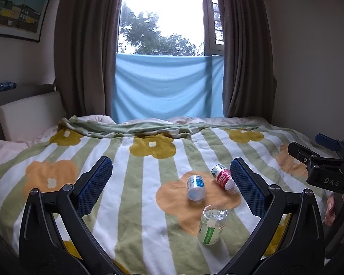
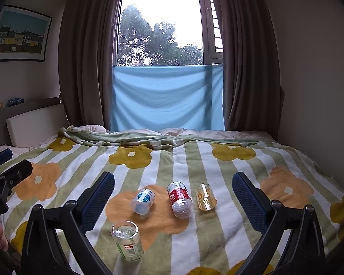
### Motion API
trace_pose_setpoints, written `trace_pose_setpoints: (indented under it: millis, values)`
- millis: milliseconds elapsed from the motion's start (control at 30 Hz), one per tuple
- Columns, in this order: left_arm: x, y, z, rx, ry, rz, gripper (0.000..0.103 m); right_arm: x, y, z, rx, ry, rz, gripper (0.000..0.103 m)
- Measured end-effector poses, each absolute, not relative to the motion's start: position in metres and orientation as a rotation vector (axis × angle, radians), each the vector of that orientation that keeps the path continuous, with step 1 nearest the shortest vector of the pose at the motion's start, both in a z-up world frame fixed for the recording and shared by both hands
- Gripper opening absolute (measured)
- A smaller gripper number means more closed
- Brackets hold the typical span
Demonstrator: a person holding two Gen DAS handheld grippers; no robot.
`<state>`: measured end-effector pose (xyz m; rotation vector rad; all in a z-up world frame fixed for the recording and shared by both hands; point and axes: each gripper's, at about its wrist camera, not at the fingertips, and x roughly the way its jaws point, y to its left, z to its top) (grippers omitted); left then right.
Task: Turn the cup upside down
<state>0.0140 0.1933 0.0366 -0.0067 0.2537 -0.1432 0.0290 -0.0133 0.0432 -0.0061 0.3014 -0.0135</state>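
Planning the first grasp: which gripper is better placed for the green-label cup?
Left, probably. The green-label cup lies between the open left gripper; it is off-centre for the right gripper.

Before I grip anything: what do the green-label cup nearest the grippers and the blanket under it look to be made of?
The green-label cup looks like thin, clear, glossy plastic: the blanket's stripes show through its wall, and its open top catches highlights. Glass can't be ruled out. The blanket looks like soft matte fleece or plush: fuzzy surface, and it rumples into folds along its far edge.
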Motion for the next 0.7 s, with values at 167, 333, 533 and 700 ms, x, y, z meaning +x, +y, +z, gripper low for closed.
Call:
trace_pose_setpoints:
  millis: [167,333,533,700]
  values:
    - [0.0126,0.1923,0.0370,-0.002,0.247,-0.141,0.103,0.0314,-0.0108,0.0427,0.003,0.302,-0.015,0.103]
    - [0.0129,0.1926,0.0379,-0.003,0.243,-0.135,0.103,0.0304,-0.0073,0.0440,0.004,0.289,-0.009,0.103]
    - [0.0112,0.1935,0.0390,-0.003,0.238,-0.140,0.102,0.0293,-0.0056,0.0452,0.000,0.284,-0.012,0.103]
    - [0.0106,0.1929,0.0398,-0.007,0.235,-0.143,0.103,0.0287,-0.0044,0.0456,-0.003,0.285,-0.013,0.103]
